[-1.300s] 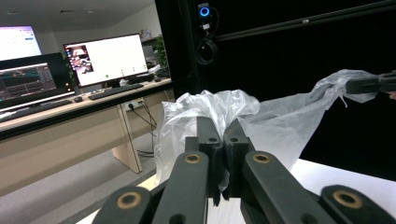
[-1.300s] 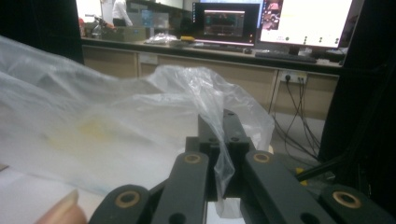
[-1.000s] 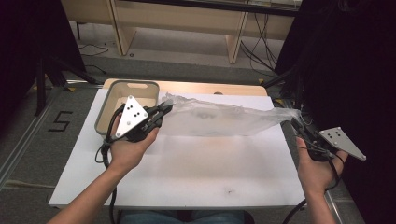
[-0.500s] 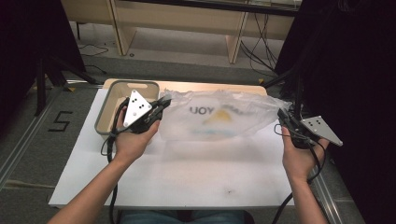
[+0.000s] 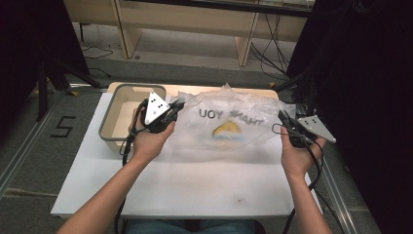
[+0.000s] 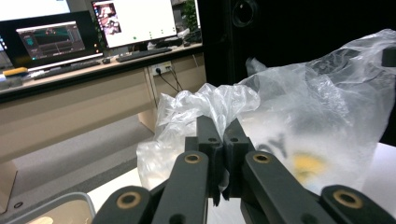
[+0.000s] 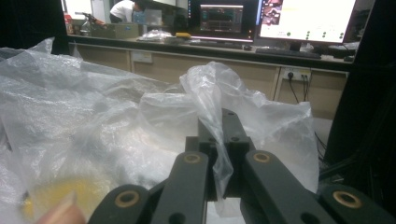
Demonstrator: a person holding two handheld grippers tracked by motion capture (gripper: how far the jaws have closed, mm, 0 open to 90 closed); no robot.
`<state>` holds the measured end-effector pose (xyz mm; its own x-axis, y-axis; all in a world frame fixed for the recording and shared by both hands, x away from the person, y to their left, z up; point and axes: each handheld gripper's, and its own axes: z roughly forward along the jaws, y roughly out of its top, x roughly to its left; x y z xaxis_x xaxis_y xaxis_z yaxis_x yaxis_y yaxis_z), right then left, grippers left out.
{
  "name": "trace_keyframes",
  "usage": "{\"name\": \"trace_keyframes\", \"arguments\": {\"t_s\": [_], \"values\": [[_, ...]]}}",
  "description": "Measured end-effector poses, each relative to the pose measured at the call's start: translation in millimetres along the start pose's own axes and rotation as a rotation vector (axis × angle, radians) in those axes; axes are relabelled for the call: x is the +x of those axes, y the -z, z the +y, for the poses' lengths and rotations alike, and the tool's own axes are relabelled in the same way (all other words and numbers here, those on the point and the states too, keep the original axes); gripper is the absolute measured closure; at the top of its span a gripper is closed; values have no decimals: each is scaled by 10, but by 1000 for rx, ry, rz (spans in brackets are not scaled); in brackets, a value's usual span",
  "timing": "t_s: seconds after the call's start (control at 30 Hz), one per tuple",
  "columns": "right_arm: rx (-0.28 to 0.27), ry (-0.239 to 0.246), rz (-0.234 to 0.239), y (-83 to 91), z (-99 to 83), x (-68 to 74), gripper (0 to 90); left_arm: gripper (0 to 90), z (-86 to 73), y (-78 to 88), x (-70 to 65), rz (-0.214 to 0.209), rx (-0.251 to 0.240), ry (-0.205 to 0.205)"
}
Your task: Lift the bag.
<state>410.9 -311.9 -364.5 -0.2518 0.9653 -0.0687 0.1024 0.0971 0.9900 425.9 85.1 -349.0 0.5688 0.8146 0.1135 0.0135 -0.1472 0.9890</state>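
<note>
A clear plastic bag [image 5: 229,122] with mirrored black lettering and a yellow print is stretched between both grippers over the far half of the white table [image 5: 195,185]. My left gripper [image 5: 178,106] is shut on the bag's left edge, and its own view shows the jaws pinching crumpled film of the bag [image 6: 299,116]. My right gripper [image 5: 282,118] is shut on the right edge; a twisted strip of the bag [image 7: 210,93] runs between its closed jaws.
A beige bin with a grey rim [image 5: 114,119] stands at the table's far left, just behind the left hand. Wooden desk legs and cables lie on the floor beyond. Monitors [image 6: 135,21] glow on a desk in the background.
Both hands have come inward and slightly down, bringing the bag's ends closer. The bag, first pulled flat and long, now hangs slack and wider, with its print facing up.
</note>
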Motion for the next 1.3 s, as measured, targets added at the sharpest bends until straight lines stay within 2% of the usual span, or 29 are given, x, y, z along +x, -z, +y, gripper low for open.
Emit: {"name": "trace_keyframes", "arguments": {"t_s": [0.2,0.33,1.3], "values": [[21,0,-2,-79,-61,16,896,885,-78,-137,22,5,36,9],[27,-1,-1,-109,-75,26,896,885,-116,-199,33,11,46,30],[90,-9,5,-297,-239,44,894,878,-318,-516,141,56,127,69]]}}
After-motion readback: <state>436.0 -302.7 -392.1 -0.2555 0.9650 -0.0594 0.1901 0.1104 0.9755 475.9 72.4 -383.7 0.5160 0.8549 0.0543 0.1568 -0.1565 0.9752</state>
